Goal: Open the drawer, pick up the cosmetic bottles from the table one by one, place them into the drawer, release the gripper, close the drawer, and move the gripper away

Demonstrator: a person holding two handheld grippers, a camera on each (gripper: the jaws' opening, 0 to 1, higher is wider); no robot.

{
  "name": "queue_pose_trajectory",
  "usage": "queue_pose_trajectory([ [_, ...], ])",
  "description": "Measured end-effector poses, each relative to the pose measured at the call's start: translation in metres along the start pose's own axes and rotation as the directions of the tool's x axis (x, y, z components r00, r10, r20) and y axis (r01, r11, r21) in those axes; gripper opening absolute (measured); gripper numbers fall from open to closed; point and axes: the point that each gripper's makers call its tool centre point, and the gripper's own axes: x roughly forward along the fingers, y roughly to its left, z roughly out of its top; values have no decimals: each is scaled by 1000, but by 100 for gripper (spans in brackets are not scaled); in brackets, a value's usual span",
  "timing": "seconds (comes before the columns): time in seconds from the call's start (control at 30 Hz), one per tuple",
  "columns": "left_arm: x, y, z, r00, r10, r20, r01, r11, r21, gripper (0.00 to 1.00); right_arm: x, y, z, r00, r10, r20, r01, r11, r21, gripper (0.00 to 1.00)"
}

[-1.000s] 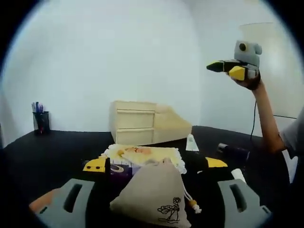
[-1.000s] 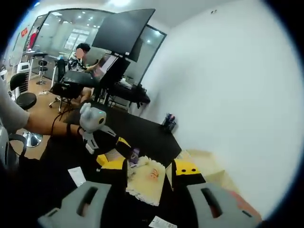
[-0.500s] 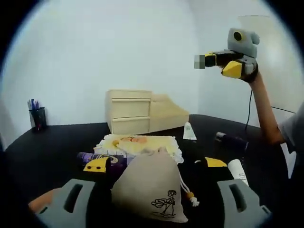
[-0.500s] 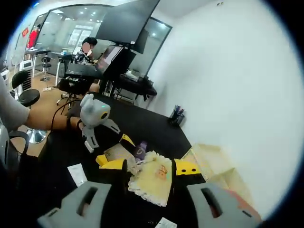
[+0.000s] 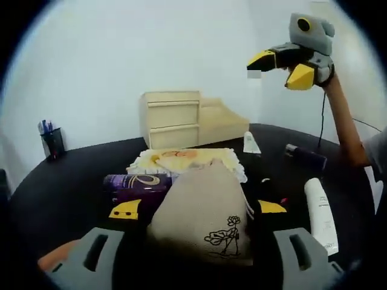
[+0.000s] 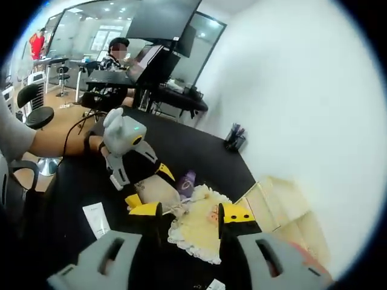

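Overall, the black table (image 5: 72,175) has bare surface along its left side out to the pen holder (image 5: 51,144) by the white wall, and a further open strip on the right between the lying white tube (image 5: 319,211) and the dark bottle (image 5: 305,155). The wooden drawer unit (image 5: 172,118) stands at the far edge against the wall, both drawer fronts flush and closed. The left gripper (image 5: 196,210) sits low over the table with its yellow-tipped jaws spread wide; a beige drawstring pouch (image 5: 202,214) lies between them, contact not determinable. A purple cosmetic bottle (image 5: 138,181) lies on its side just beyond the left jaw tip, beside a yellow frilled cloth (image 5: 187,160). A small white tube (image 5: 250,144) stands upright near the drawer unit's right corner. The right gripper (image 5: 284,65) is raised well above the table, jaws parted and holding nothing. In the right gripper view, its jaws (image 6: 188,212) frame the yellow cloth below, with the purple bottle near the left gripper's tip and a white card (image 6: 97,219) on the near table. Office chairs and a seated person occupy the room beyond.
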Motion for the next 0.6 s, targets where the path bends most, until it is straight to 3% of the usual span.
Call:
queue_pose_trajectory([
  [0.3,-1,3,-2,1000,13,-15,-13,1000,27,55,9,1,-9,1000,14,-22,-14,1000,7,33],
  [0.6,-5,6,4,999,40,-1,-40,998,53,48,14,-14,-8,999,3,37,-6,995,99,33],
])
